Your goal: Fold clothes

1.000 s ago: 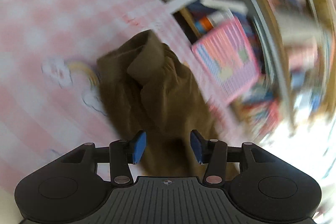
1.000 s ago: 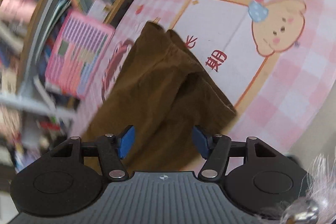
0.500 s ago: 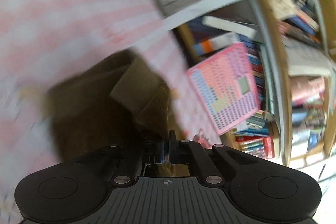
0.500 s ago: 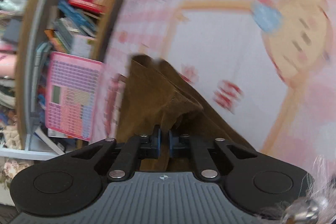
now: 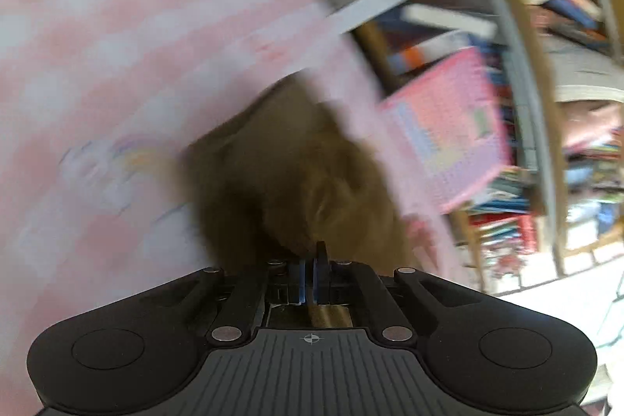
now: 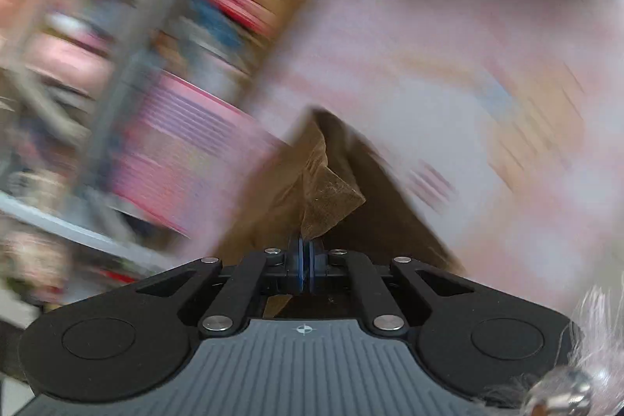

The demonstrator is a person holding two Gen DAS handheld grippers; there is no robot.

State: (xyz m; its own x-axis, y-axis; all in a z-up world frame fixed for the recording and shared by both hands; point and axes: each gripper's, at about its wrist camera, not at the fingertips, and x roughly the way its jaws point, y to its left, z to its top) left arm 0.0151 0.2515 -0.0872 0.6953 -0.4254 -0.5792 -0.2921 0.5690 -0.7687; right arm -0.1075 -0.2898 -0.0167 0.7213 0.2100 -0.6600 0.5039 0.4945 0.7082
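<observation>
A brown garment (image 5: 296, 182) lies on a pink checked cloth (image 5: 117, 45) near its right edge. My left gripper (image 5: 310, 271) is shut, its blue pads pinching the garment's near edge. In the right wrist view the same brown garment (image 6: 343, 182) rises to a lifted fold, and my right gripper (image 6: 305, 264) is shut on that fold. Both views are smeared by motion.
A bookshelf full of books (image 5: 526, 104) stands past the cloth's edge, with a pink chart (image 5: 448, 127) leaning on it. The same pink chart (image 6: 183, 151) shows left in the right wrist view. A cartoon print (image 6: 507, 127) marks the cloth at right.
Both grippers went from open over the garment to shut on its fabric. Both hands then moved, blurring the views, and the fabric lifted with the right gripper.
</observation>
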